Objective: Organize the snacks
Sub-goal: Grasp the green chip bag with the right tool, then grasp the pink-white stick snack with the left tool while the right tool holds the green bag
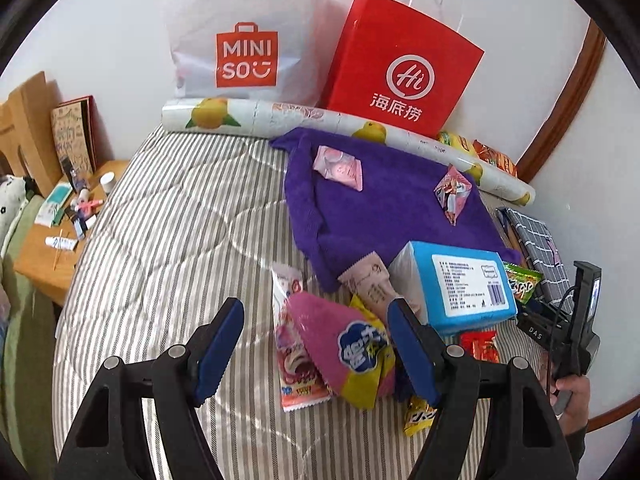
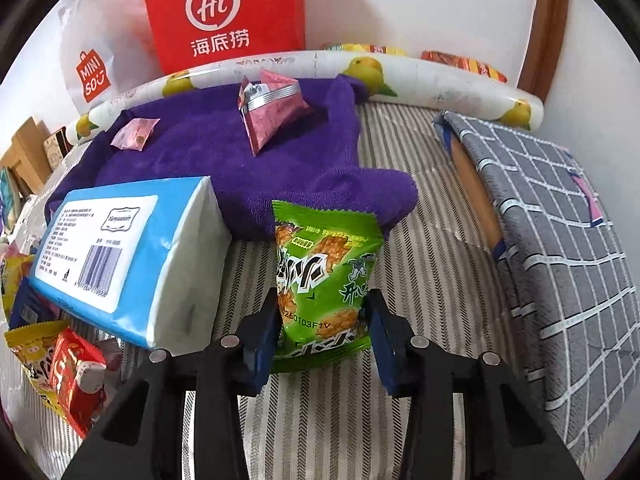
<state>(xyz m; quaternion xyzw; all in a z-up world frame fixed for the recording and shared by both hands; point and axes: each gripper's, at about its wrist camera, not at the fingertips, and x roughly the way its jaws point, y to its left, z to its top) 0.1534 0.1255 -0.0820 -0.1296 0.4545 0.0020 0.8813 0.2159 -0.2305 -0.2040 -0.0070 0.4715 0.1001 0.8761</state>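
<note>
My right gripper (image 2: 322, 334) is shut on a green snack packet (image 2: 324, 276), held upright just above the striped bed (image 2: 420, 248). My left gripper (image 1: 316, 344) is open above a pile of snacks: a pink-and-yellow packet (image 1: 344, 348) lies between its fingers, over other wrappers. A purple towel (image 1: 384, 204) lies further back with a pink packet (image 1: 340, 166) and a pink triangular packet (image 1: 452, 192) on it. The towel (image 2: 224, 160) and both packets show in the right wrist view too. The green packet (image 1: 520, 282) also shows at the right of the left wrist view.
A blue tissue pack (image 1: 460, 284) lies beside the snack pile. A rolled lemon-print sheet (image 1: 280, 116), a white Miniso bag (image 1: 244, 36) and a red paper bag (image 1: 404, 72) stand at the wall. A grey checked cushion (image 2: 560, 232) lies right. A cluttered wooden side table (image 1: 68, 224) stands left.
</note>
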